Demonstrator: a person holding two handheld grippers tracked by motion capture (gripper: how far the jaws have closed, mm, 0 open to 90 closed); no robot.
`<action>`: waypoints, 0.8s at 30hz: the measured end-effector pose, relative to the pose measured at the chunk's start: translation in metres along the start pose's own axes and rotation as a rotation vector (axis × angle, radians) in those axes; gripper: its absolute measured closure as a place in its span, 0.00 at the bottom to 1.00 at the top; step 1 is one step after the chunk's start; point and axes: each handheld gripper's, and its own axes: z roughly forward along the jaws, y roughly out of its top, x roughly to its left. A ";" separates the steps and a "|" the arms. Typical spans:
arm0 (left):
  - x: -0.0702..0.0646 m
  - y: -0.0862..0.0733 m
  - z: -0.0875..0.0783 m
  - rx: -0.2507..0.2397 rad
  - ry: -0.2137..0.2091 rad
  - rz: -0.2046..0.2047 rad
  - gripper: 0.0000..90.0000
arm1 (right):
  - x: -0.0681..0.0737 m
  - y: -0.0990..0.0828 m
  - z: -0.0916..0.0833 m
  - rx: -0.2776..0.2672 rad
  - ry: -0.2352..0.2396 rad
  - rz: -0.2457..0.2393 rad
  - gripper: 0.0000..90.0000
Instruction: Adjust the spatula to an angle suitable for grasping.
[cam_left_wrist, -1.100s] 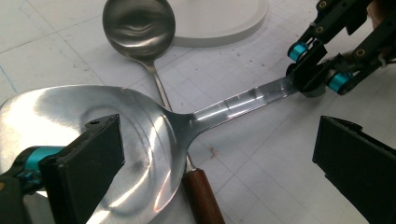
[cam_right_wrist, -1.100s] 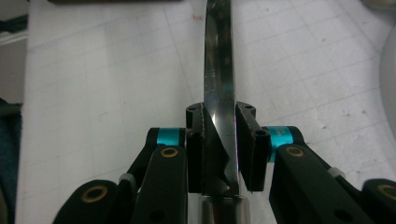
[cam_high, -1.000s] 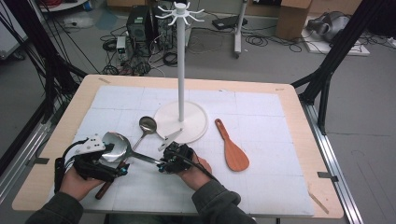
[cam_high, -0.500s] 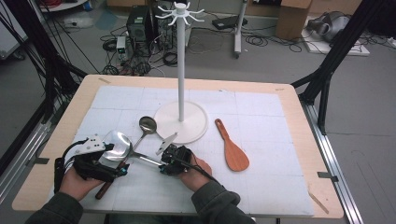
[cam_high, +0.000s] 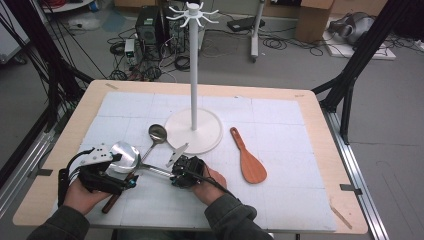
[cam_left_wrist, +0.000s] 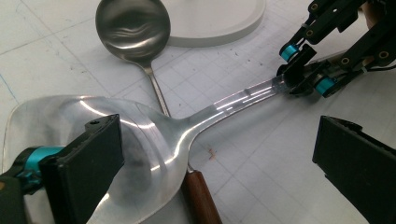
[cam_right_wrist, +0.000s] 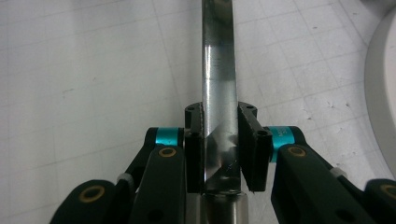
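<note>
Steel spatula (cam_high: 125, 156) lying across ladle (cam_high: 156, 135) handle, left of rack base (cam_high: 210, 131); wooden paddle (cam_high: 248, 161) right of base, apart from it, on mat (cam_high: 280, 195).

A wooden table (cam_high: 320, 125) is standing on a grey floor (cam_high: 390, 100), with a white gridded mat (cam_high: 280, 165) lying over most of its top. Black frame struts (cam_high: 360, 55) are leaning in at both sides, and metal rails (cam_high: 367, 200) are running along the table's flanks. Behind it, cables (cam_high: 150, 65) are sprawling across the floor around a dark computer case (cam_high: 150, 30), and cardboard boxes (cam_high: 312, 20) are sitting at the back. Even light is falling over everything.
</note>
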 end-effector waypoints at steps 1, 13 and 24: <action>0.000 0.000 0.000 0.000 0.000 0.000 0.03 | 0.000 0.000 0.000 0.000 0.000 0.000 0.83; 0.000 0.002 -0.002 -0.010 -0.002 0.005 0.03 | -0.005 -0.001 -0.005 -0.043 0.099 0.005 0.83; -0.003 0.003 -0.001 -0.016 -0.009 0.011 0.03 | 0.004 0.001 -0.002 -0.054 0.166 -0.080 0.83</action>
